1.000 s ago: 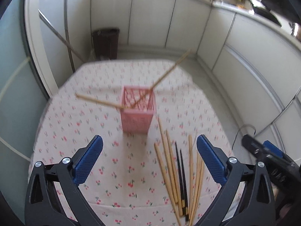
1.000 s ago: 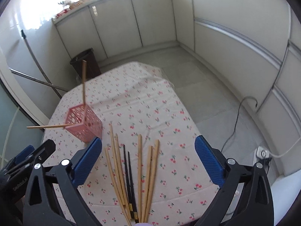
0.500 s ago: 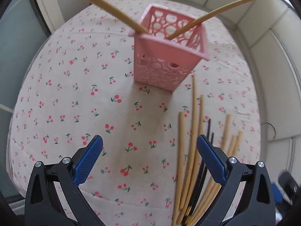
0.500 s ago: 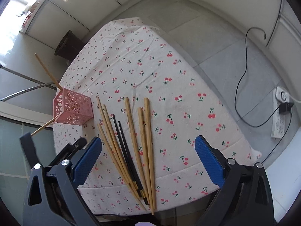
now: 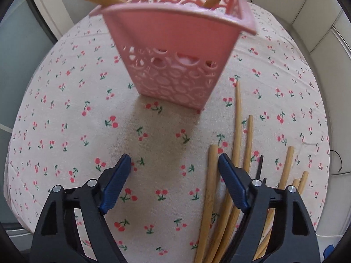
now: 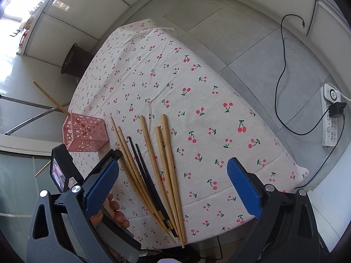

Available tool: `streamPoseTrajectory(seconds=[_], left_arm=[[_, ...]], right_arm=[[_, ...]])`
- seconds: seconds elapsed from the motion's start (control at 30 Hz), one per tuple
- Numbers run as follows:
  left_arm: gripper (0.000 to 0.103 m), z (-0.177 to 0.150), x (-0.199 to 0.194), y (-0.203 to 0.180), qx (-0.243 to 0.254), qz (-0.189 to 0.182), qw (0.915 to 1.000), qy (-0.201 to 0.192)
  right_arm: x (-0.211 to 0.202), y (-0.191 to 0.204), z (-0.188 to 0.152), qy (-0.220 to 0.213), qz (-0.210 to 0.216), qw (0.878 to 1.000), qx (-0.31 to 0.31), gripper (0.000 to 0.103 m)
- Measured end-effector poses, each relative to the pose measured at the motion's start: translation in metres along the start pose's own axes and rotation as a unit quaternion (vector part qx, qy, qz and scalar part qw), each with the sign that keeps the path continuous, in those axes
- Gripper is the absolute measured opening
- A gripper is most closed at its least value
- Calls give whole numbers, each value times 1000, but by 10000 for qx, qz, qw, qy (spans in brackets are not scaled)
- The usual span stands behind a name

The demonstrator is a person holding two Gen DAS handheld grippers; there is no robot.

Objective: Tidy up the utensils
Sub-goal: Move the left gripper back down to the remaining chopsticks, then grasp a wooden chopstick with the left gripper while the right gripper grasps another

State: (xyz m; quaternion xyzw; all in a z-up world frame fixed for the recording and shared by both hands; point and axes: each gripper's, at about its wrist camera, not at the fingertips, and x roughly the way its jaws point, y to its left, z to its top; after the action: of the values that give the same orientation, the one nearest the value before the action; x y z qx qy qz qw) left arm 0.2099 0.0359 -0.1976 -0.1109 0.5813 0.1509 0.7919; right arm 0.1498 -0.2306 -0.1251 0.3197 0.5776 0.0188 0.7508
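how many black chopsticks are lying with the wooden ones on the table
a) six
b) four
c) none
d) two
d: the right wrist view shows two thin black chopsticks side by side among the wooden chopsticks on the cherry-print tablecloth.

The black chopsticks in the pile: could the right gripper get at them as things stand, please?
Probably yes. The right gripper hangs open right above the pile, and the black chopsticks lie uncovered on the tablecloth. Wooden chopsticks crowd both sides, so picking only the black pair looks tricky.
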Motion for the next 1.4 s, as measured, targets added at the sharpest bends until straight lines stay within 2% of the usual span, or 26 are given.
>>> streamPoseTrajectory(seconds=[0.1,0.17,0.2,0.27,0.33,0.47,0.67,0.77,0.83,0.93,1.07,1.27,1.37,1.4], left_arm=[[60,-2,-2,-11,140,-88,9998,-84],[38,-3,-5,-19,338,-181,9992,-121],[34,-3,-7,-21,412,-245,9988,-121],[15,-4,-8,-24,466,-478,9978,-33],[7,-4,-9,-18,414,-723,9965,91],[6,-4,-13,6,258,-1122,9930,256],[7,-10,-49,20,557,-1322,9896,-117],[7,-14,-71,23,693,-1391,9874,-311],[7,-12,-81,26,738,-1452,9857,-441],[7,-14,-99,36,823,-1490,9832,-666],[7,-16,-118,48,912,-1517,9803,-881],[7,-13,-114,56,818,-1548,9811,-819],[7,-12,-113,59,791,-1539,9815,-815],[7,-12,-114,59,789,-1535,9816,-823]], right_arm=[[3,-2,0,29,-49,10000,26,96],[5,-2,0,29,-109,9999,30,96],[6,-3,0,28,-152,9999,38,96],[10,-5,1,33,-220,9997,64,96],[15,-7,3,52,-293,9995,101,96],[28,-6,6,54,-481,9987,132,96],[48,3,10,-129,-794,9967,140,96],[56,9,14,-279,-1003,9946,48,89],[60,14,18,-399,-1167,9924,-55,78],[67,15,25,-518,-1341,9896,-48,72],[80,14,29,-381,-1340,9902,72,70],[90,31,25,-433,-1501,9874,-246,70],[95,39,21,-480,-1746,9824,-468,66],[98,45,18,-524,-1952,9770,-674,61]])
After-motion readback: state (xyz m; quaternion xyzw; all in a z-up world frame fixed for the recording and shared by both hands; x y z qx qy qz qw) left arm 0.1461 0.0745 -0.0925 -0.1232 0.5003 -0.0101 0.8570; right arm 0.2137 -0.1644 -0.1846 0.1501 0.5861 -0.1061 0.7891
